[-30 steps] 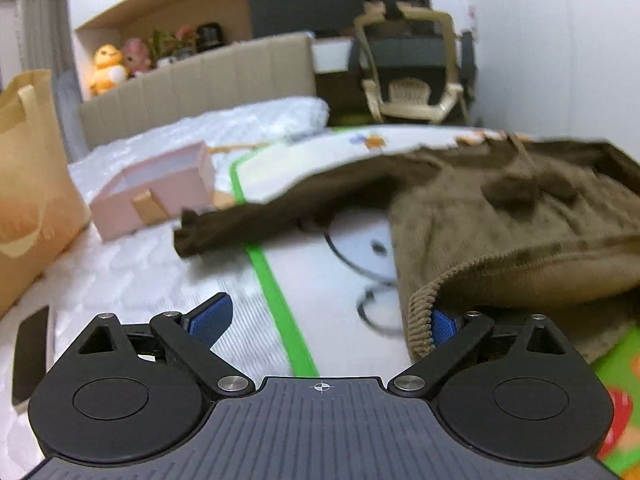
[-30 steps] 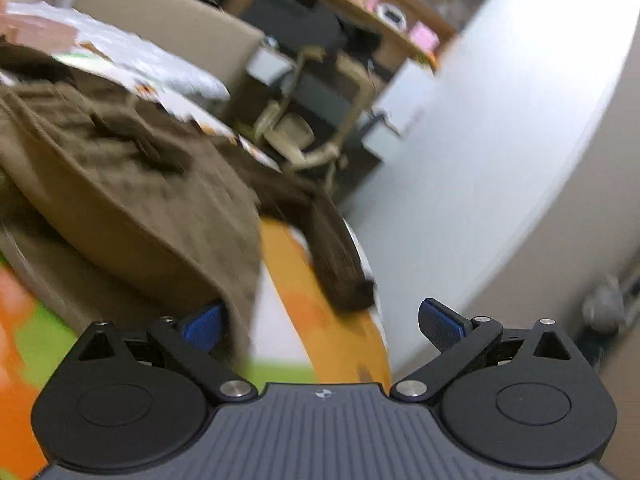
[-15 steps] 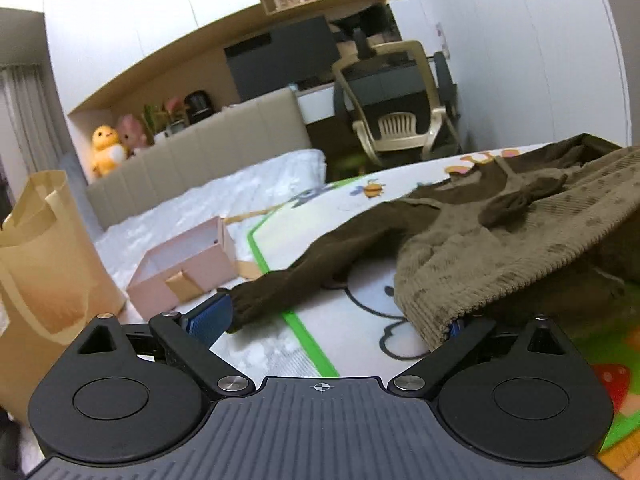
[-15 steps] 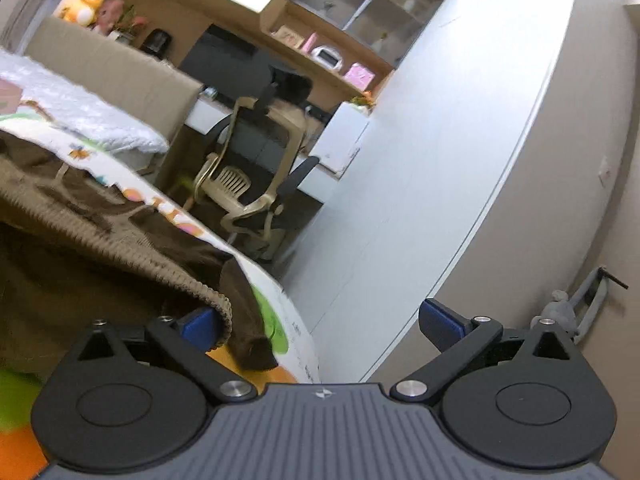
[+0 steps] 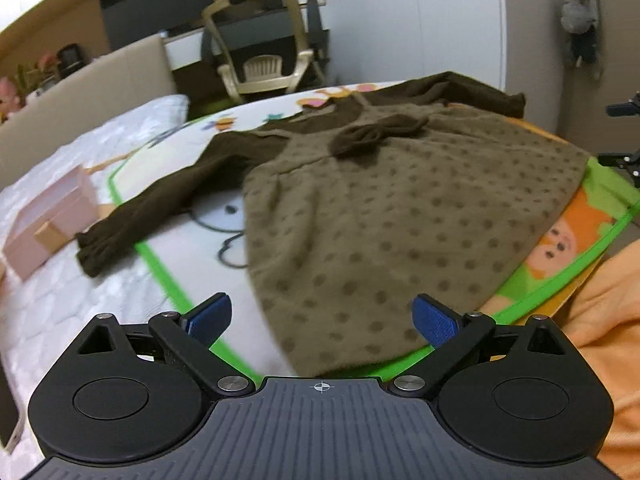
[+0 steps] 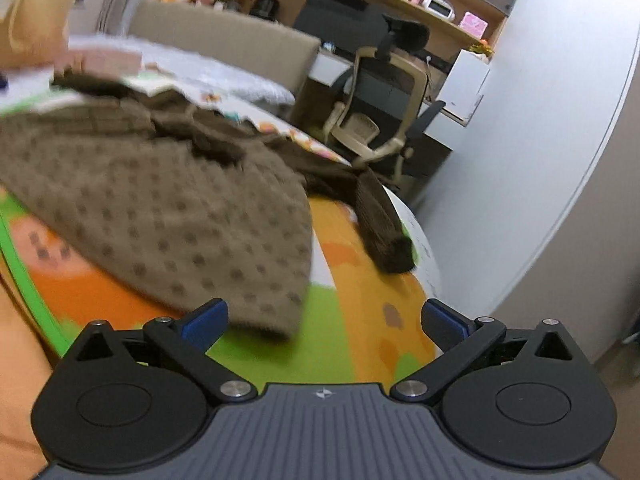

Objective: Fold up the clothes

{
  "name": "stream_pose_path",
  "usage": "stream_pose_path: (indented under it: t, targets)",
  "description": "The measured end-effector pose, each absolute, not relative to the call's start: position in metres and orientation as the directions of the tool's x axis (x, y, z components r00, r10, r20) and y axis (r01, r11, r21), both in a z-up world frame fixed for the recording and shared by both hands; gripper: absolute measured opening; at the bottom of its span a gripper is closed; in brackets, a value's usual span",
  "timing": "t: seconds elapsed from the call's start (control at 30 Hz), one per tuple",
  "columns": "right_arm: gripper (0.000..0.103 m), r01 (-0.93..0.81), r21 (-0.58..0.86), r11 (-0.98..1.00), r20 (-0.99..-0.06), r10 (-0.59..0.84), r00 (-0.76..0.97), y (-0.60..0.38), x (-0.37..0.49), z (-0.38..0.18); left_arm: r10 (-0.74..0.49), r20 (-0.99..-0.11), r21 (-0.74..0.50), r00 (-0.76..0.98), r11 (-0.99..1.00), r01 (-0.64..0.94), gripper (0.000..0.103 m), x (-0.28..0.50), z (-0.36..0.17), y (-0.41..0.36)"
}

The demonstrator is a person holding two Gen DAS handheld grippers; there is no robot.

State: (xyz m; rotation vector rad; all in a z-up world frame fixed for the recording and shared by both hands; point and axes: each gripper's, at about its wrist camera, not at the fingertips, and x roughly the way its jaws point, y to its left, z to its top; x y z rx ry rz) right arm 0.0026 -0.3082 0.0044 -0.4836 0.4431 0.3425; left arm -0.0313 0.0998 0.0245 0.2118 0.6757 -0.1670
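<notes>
Seen only from the left wrist: pink box (image 5: 48,220) far ahead-left of the left hand-held gripper (image 5: 322,316), fingers spread, gripping nothing. Seen only from the right: shelf clutter beyond the office chair (image 6: 380,120). Brown dotted dress (image 5: 400,208) spread flat on the play mat (image 5: 560,248), hem just ahead of both; right hand-held gripper (image 6: 324,318) likewise spread wide.

Lit softly and evenly, with no glare and only weak shadows. Bent round at the edges, dark in the corners. Smeared with blur on the dress (image 6: 160,208) ahead of the right tool; sharper ahead of the left.
</notes>
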Motion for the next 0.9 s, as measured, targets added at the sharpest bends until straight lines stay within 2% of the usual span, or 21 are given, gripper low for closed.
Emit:
stream_pose_path:
  t: [0.07,0.23,0.37,0.47,0.63,0.9]
  targets:
    - [0.103,-0.433,-0.314,0.845,-0.475,0.256,0.842,-0.303,0.013,0.011,-0.13,-0.637,0.104,0.76,0.962,0.252,0.1,-0.026,0.025,0.097]
    - [0.103,-0.48,-0.168,0.861,-0.474,0.357,0.805,-0.275,0.068,0.032,-0.211,-0.597,-0.085,0.774,0.976,0.2,0.101,0.034,0.037,0.104]
    - [0.103,-0.471,0.101,0.876,-0.542,0.446,0.712,-0.25,0.143,0.029,-0.258,-0.548,-0.252,0.795,0.958,0.136,0.101,0.094,0.04,0.105]
    - [0.103,-0.453,0.272,0.849,-0.56,0.522,0.643,-0.232,0.195,0.017,-0.249,-0.497,-0.271,0.831,0.954,0.124,0.101,0.133,0.037,0.096]
    - [0.103,-0.505,0.256,0.824,-0.561,0.552,0.617,-0.189,0.235,-0.01,-0.237,-0.489,-0.361,0.839,0.931,0.053,0.102,0.181,0.015,0.103]
    - [0.103,-0.507,0.271,0.818,-0.593,0.556,0.582,-0.177,0.26,-0.039,-0.253,-0.562,-0.344,0.787,0.937,0.056,0.102,0.188,-0.025,0.122]
